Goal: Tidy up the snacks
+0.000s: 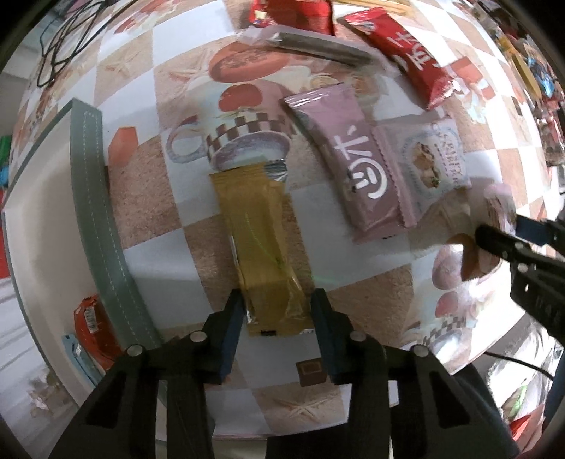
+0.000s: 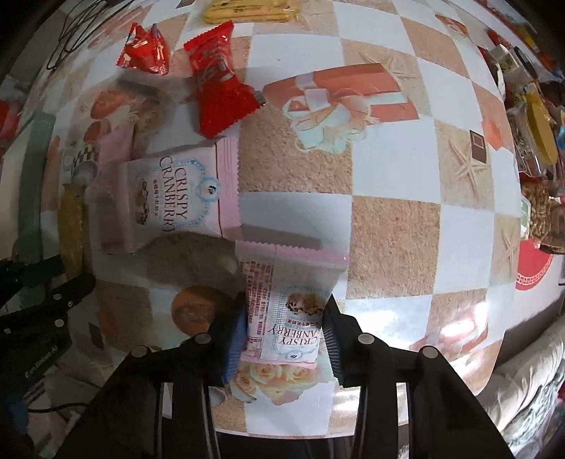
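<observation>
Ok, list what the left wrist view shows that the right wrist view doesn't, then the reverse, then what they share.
Left wrist only: the left hand-held gripper straddling the yellow packet's near end, and an orange packet inside the box.

Right wrist only: the right hand-held gripper around a second cranberry packet, a small red candy bag, and yellow biscuits.

Both: the teal-rimmed box, the yellow packet, the flat Crispy Cranberry packet, and a red wrapper.
</observation>
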`<move>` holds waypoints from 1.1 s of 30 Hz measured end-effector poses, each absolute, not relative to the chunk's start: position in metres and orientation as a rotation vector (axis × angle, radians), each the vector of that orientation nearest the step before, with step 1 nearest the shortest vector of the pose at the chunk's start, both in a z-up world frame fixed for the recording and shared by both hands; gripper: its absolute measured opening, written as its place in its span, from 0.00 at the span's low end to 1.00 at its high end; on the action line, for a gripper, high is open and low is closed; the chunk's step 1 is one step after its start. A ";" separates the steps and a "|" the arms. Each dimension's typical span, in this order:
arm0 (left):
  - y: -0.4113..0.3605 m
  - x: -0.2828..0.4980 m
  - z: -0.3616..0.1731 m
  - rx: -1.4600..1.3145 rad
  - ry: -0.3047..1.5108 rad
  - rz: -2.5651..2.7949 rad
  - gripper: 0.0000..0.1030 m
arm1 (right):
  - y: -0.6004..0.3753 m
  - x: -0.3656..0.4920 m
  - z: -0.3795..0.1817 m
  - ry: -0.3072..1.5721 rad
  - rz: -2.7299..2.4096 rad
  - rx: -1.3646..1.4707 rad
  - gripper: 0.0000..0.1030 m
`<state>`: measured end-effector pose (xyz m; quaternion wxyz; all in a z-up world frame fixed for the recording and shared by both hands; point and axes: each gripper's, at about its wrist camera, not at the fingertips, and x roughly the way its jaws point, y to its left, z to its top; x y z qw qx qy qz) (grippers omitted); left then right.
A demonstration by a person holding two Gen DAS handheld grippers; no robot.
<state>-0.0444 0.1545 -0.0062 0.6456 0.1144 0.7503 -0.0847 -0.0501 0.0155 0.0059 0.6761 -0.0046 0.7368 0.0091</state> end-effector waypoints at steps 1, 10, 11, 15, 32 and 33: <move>0.155 -0.046 -0.005 0.256 1.703 -0.199 0.39 | 0.014 -0.048 0.007 1.655 0.019 0.001 0.38; 0.174 -0.048 0.032 0.181 1.622 -0.223 0.38 | -0.017 -0.046 0.026 1.637 0.028 0.143 0.38; 0.178 -0.048 0.037 0.173 1.612 -0.223 0.38 | -0.018 -0.044 0.029 1.634 0.029 0.152 0.38; 0.196 -0.046 0.052 0.136 1.581 -0.205 0.38 | -0.018 -0.034 0.044 1.617 0.041 0.159 0.38; 0.301 -0.054 0.094 -0.087 1.498 -0.041 0.36 | 0.108 -0.019 0.091 1.527 0.247 -0.008 0.38; 0.305 -0.054 0.093 -0.089 1.498 -0.034 0.36 | 0.118 -0.023 0.090 1.524 0.250 -0.011 0.38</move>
